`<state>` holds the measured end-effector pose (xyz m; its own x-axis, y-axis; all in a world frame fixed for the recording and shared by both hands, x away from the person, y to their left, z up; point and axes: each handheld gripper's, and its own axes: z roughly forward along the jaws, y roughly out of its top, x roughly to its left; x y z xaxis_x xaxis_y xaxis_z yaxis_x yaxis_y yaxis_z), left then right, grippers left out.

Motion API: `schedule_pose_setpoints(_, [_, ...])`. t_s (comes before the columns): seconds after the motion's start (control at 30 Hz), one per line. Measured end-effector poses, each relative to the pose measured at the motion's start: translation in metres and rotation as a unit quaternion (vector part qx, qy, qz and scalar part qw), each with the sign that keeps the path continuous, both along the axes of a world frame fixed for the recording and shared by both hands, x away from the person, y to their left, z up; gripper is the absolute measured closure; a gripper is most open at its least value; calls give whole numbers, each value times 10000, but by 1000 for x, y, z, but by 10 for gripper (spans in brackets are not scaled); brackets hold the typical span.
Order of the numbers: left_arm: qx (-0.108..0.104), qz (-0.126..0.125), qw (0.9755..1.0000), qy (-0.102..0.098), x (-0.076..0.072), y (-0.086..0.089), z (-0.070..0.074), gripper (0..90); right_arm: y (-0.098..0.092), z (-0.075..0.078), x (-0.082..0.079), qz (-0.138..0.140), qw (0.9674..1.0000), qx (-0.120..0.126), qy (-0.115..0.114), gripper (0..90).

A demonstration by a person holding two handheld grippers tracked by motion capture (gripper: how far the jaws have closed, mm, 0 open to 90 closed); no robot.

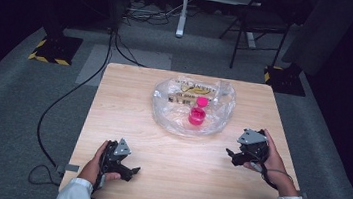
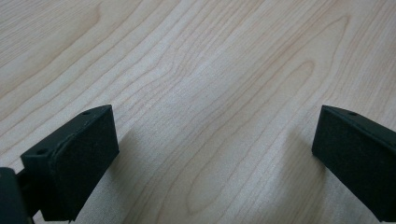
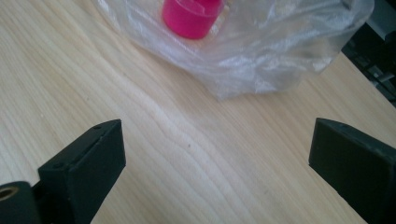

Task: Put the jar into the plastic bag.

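I see the left gripper at 7 o'clock on the light wooden table, jaws released. The right gripper at 4 o'clock is likewise released, near the crumpled clear plastic bag around 1 pink plastic cup.

The bench is pale wood with wavy brown grain. On it, a clear plastic bag carries yellow and black print and holds a bright pink cup with a pink lid. Both tongs are black with grey plates. The sleeves are white; the floor is grey carpet.
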<state>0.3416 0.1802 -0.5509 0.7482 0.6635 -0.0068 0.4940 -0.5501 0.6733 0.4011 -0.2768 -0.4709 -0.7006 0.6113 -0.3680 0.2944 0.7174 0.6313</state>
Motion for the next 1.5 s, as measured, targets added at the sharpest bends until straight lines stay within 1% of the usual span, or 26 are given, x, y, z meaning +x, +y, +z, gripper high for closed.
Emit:
schedule_pose_setpoints(0.17, [2,-4,10000,0,0,0,0,1,-15,-8,-8,-113,9999,11,58,38])
schedule_pose_setpoints(0.27, [2,-4,10000,1,0,0,0,1,-25,-13,-12,-235,9996,64,117,37])
schedule_pose_setpoints(0.37, [3,-9,10000,0,0,0,0,1,-35,-19,-17,-335,9993,56,152,38])
schedule_pose_setpoints(0.5, [3,-9,10000,2,0,0,0,1,-48,-28,-22,-505,9984,130,219,38])
schedule_pose_setpoints(0.6, [3,-18,10000,-2,1,0,0,0,-58,-35,-26,-590,9976,186,298,38])
schedule_pose_setpoints(0.67, [-1,-15,10000,2,1,0,0,0,-63,-40,-29,-642,9969,277,347,38])
schedule_pose_setpoints(0.77, [0,-15,10000,2,1,0,0,0,-71,-47,-32,-724,9960,317,423,38])
schedule_pose_setpoints(0.87, [6,-20,10000,-4,1,0,0,0,-78,-52,-36,-826,9948,361,477,38])
schedule_pose_setpoints(0.93, [5,-17,10000,-4,1,0,0,0,-83,-55,-38,-881,9934,482,552,37])
schedule_pose_setpoints(1.03, [6,-20,10000,-4,1,0,0,0,-89,-60,-41,-959,9919,538,632,38])
schedule_pose_setpoints(1.2, [6,-20,10000,-3,1,0,0,0,-98,-66,-47,-1171,9880,739,680,38])
schedule_pose_setpoints(1.3, [4,-18,10000,-2,1,0,0,0,-103,-70,-50,-1218,9868,761,743,37])
schedule_pose_setpoints(1.5, [5,-18,10000,-3,1,0,0,0,-115,-74,-58,-1357,9823,981,834,34])
